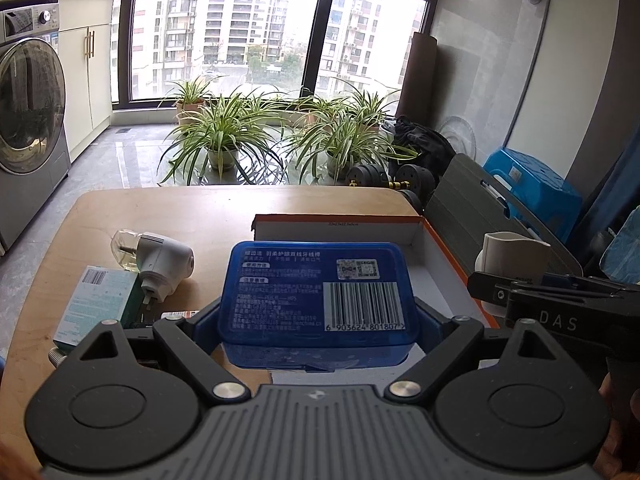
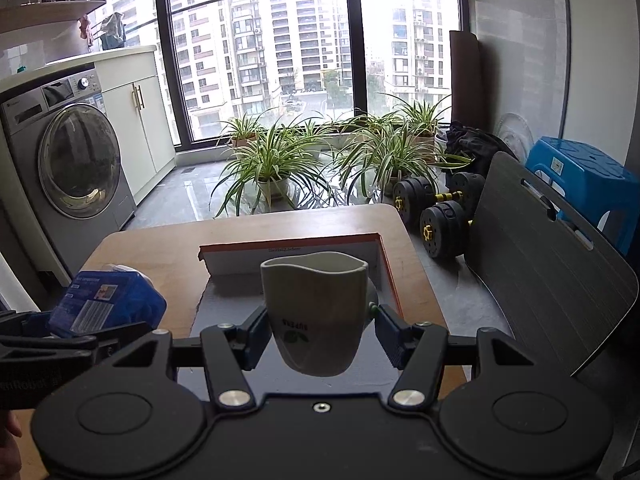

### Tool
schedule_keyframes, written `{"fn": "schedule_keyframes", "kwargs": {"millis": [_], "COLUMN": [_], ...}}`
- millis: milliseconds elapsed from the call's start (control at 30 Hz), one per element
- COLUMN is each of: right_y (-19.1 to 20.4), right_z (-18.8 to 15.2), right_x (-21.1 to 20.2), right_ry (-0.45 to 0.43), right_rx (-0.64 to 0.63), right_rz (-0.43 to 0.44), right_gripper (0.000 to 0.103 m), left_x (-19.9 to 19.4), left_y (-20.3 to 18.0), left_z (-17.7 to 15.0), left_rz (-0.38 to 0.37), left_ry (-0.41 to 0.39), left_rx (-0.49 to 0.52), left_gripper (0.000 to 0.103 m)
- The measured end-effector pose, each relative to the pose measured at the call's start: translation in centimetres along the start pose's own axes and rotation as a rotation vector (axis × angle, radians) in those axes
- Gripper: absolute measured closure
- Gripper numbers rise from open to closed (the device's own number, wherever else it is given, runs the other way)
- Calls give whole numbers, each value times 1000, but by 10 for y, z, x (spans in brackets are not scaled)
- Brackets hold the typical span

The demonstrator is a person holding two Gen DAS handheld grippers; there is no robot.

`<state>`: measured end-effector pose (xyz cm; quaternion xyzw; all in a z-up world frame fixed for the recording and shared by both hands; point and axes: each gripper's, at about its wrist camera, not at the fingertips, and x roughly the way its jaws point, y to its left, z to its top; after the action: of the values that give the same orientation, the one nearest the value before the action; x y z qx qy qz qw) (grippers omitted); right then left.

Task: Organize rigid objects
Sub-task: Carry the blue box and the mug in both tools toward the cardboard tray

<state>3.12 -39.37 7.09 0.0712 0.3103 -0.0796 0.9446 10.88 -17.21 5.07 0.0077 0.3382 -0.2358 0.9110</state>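
Observation:
My left gripper [image 1: 318, 322] is shut on a blue plastic floss box [image 1: 318, 300] with a barcode label and holds it above the near edge of an open orange-edged cardboard box [image 1: 444, 280]. My right gripper [image 2: 318, 334] is shut on a white cup [image 2: 316, 308] with green print and holds it over the same cardboard box [image 2: 384, 272]. The cup also shows at the right of the left wrist view [image 1: 512, 256], and the blue box at the left of the right wrist view [image 2: 108, 304].
A white plug-in device [image 1: 160, 262] and a teal carton [image 1: 98, 300] lie on the wooden table [image 1: 160, 216] left of the cardboard box. A grey chair back [image 2: 548, 256], dumbbells [image 2: 436, 216], potted plants and a washing machine [image 2: 68, 168] stand around the table.

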Motion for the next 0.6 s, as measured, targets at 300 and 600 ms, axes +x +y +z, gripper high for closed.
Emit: {"fn": "schedule_keyframes", "kwargs": {"millis": [300, 600], "right_y": [2, 3], "right_z": [1, 0], "right_x": [6, 14], "right_ry": [10, 20], "right_rx": [-8, -4], "right_rz": [-4, -8], "right_gripper": [34, 34], "left_x": [2, 11], "left_y": [0, -1], "left_z": [0, -3], "left_rz": [-5, -3], "left_ry": [2, 15], "left_rx": [2, 9], "left_gripper": [9, 9]}}
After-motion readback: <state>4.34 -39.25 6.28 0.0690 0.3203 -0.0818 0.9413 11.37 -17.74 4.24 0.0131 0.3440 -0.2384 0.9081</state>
